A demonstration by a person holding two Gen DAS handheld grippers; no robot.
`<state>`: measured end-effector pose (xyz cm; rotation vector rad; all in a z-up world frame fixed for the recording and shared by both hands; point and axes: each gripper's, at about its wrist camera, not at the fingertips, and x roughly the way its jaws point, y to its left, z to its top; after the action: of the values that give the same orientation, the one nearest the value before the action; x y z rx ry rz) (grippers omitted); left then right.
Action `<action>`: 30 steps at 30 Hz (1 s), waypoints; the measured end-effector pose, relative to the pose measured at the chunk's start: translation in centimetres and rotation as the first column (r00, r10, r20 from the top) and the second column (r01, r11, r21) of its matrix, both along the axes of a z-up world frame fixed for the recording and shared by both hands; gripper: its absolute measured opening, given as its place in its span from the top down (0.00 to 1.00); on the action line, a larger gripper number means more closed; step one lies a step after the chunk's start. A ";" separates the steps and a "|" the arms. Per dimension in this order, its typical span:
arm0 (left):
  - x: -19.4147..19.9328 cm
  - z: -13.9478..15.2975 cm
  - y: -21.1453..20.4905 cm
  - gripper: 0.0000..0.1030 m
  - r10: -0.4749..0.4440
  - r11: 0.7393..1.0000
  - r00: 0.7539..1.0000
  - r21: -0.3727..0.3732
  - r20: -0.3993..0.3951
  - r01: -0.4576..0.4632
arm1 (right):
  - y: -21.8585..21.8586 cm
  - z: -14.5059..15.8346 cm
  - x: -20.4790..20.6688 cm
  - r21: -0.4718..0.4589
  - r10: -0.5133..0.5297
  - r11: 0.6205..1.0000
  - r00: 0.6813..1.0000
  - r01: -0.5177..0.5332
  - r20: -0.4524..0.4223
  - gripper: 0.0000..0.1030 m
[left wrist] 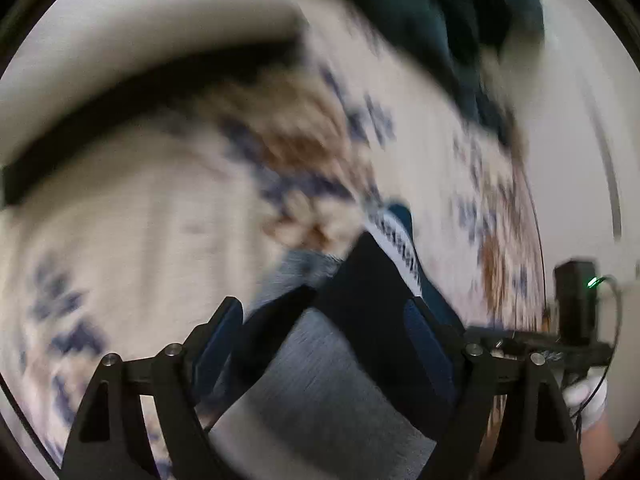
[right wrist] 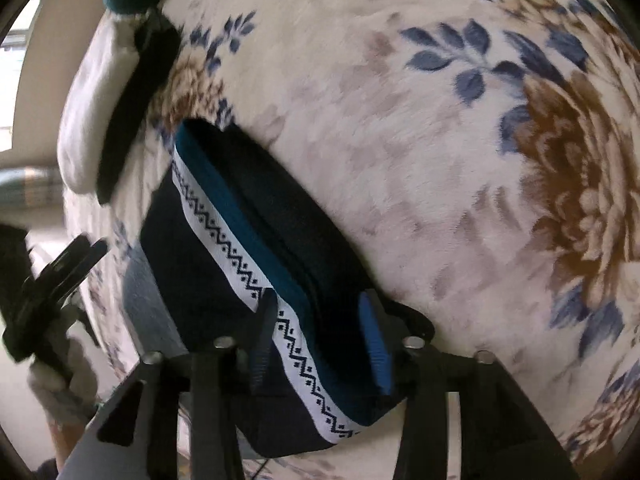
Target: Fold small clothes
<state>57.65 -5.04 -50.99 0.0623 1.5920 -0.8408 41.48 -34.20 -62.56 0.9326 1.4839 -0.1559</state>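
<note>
The folded dark sock [right wrist: 248,248], with its white zigzag band, lies on the flowered blanket [right wrist: 420,152], running from centre to lower middle of the right wrist view. The right tongs [right wrist: 320,336] straddle it with jaws apart, pads seemingly not pressing. The left tongs [left wrist: 328,340] hang wide open, empty, over grey cloth [left wrist: 320,392]. Closing carelessly could drag the top layer and undo the fold.

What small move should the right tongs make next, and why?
Probably lift the right tongs straight off the folded garment: it already lies doubled on the floral blanket, and the tongs seem to stand open astride it.
</note>
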 end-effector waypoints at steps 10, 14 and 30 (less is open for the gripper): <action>-2.9 -5.4 -3.4 0.74 -0.219 0.968 0.853 -0.215 -0.473 0.130 | -2.1 -1.7 -2.4 0.056 -0.131 0.990 0.991 0.133 -0.030 0.55; -0.2 -9.0 -0.8 0.62 0.001 0.991 0.818 -0.109 -0.575 -0.078 | -2.8 -1.8 -3.0 0.055 -0.134 0.989 0.991 0.135 -0.028 0.55; -13.2 2.2 17.0 0.14 0.497 0.866 0.866 -0.041 -0.053 -0.499 | -0.7 -4.4 3.2 0.272 0.202 0.934 0.969 -0.234 0.140 0.15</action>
<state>44.47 11.96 -48.74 -0.3958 1.5234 -0.4765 44.70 -34.89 -66.93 0.9803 1.5197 0.2775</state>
